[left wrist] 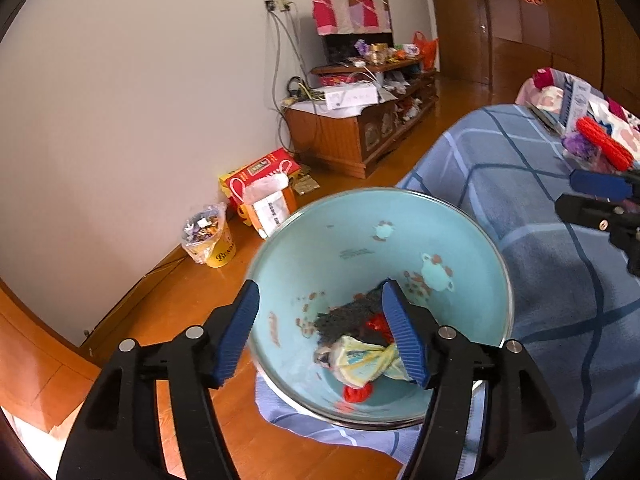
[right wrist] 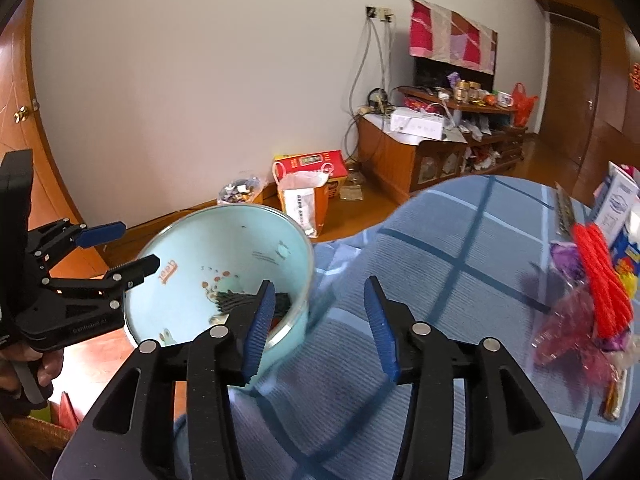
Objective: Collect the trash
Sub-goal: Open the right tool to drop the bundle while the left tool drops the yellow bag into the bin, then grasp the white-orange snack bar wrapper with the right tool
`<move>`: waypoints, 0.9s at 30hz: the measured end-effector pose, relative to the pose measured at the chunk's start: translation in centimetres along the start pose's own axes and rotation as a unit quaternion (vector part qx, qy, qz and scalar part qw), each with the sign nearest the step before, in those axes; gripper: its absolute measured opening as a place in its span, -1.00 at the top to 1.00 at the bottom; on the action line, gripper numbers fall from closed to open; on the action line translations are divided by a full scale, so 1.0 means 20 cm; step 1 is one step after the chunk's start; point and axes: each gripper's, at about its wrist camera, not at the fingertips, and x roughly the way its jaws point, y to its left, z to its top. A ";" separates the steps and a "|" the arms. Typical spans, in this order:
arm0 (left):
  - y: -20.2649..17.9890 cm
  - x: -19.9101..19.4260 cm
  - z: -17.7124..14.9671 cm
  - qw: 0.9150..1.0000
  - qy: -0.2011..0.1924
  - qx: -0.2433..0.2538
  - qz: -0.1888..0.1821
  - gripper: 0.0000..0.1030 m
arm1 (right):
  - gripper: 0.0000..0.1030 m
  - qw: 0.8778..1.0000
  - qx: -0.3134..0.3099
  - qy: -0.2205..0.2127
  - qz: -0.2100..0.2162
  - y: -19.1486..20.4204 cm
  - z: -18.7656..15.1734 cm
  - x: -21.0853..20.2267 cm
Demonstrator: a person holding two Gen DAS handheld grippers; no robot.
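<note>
A light-blue bowl (left wrist: 340, 240) (right wrist: 224, 240) stands at the edge of a blue plaid cloth (left wrist: 520, 200) (right wrist: 440, 280). In it lie a dark crumpled piece (left wrist: 348, 316), a yellowish wrapper (left wrist: 364, 360) and red scraps (left wrist: 358, 394). My left gripper (left wrist: 320, 284) (right wrist: 116, 248) is open and straddles the bowl's near-left wall, one finger outside and one over the trash. My right gripper (right wrist: 320, 282) (left wrist: 568, 194) is open beside the bowl's right rim, holding nothing. A red yarn bundle (right wrist: 600, 276) (left wrist: 604, 142) lies on pink-purple plastic wrapping (right wrist: 568, 328) on the cloth to the right.
On the wooden floor by the wall stand a red-and-yellow carton (left wrist: 260, 184) (right wrist: 312, 176) and a yellow cup lined with a bag of wrappers (left wrist: 208, 236). A cluttered wooden cabinet (left wrist: 352, 128) (right wrist: 424, 152) is further back. A blue-white box (right wrist: 616, 200) stands on the cloth's far right.
</note>
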 end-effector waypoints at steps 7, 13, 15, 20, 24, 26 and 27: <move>-0.15 0.04 -0.01 0.999 0.006 0.030 -0.015 -0.32 | 0.06 0.997 0.035 -0.009 -0.067 -0.29 -0.11 -0.19; -0.28 0.08 0.02 0.999 0.003 0.047 -0.023 -0.45 | 0.05 0.983 0.104 -0.017 -0.152 -0.69 -0.26 -0.43; -0.34 0.09 0.06 0.998 -0.003 0.052 -0.024 -0.53 | 0.05 0.974 0.130 -0.013 -0.184 -0.81 -0.32 -0.50; -0.45 0.14 0.16 0.998 -0.011 0.051 -0.027 -0.56 | 0.04 0.953 0.192 0.018 -0.232 -1.12 -0.45 -0.54; -0.52 0.17 0.23 0.998 -0.013 0.046 -0.030 -0.60 | 0.04 0.948 0.224 0.040 -0.221 -1.26 -0.49 -0.50; -0.55 0.18 0.25 0.998 -0.011 0.045 -0.032 -0.62 | 0.04 0.948 0.231 0.049 -0.212 -1.28 -0.48 -0.47; -0.56 0.19 0.25 0.998 -0.010 0.045 -0.032 -0.62 | 0.04 0.948 0.234 0.056 -0.207 -1.30 -0.48 -0.45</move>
